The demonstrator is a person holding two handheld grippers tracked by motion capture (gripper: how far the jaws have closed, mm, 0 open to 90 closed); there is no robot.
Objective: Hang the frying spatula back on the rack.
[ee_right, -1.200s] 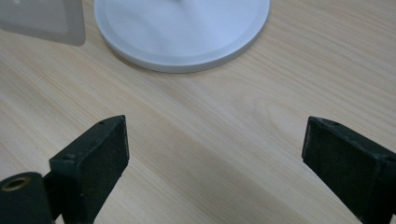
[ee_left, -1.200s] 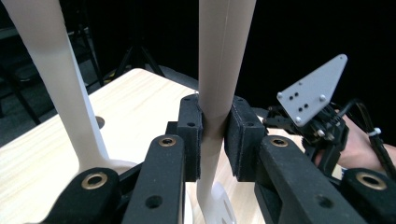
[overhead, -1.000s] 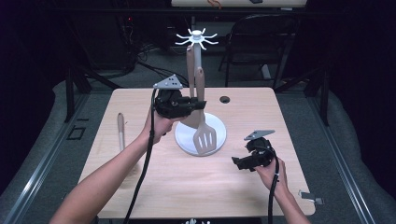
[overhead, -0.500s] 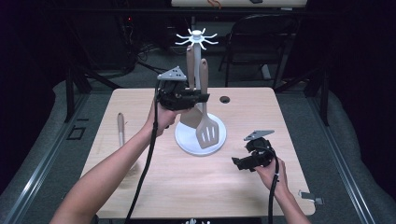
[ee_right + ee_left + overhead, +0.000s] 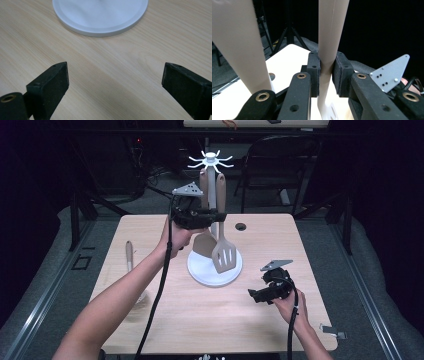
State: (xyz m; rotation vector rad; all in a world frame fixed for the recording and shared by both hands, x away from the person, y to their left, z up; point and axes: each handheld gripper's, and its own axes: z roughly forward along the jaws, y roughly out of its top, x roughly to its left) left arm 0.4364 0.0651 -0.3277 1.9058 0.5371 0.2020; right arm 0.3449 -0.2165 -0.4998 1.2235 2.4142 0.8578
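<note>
A white utensil stand (image 5: 210, 159) with hooks at its top rises from a round white base (image 5: 200, 272) at the table's middle. My left gripper (image 5: 217, 215) is shut on the beige handle of a slotted spatula (image 5: 224, 254) and holds it upright beside the pole, its head just above the base. In the left gripper view the pads (image 5: 315, 72) press on that handle (image 5: 329, 37). A second beige spatula (image 5: 204, 244) hangs behind it. My right gripper (image 5: 253, 296) rests low at the table's right, open, with bare wood between its jaws (image 5: 115, 82).
A wooden spoon (image 5: 129, 254) lies on the table's left, partly behind the left forearm. A small dark hole (image 5: 240, 226) sits near the far edge. The stand's base (image 5: 100, 15) lies just ahead of the right gripper. A chair (image 5: 280, 165) stands beyond the table.
My left gripper has risen with the slotted spatula, lifting its head off the base and bringing the handle's top closer to the hooks. The right gripper has stayed put.
</note>
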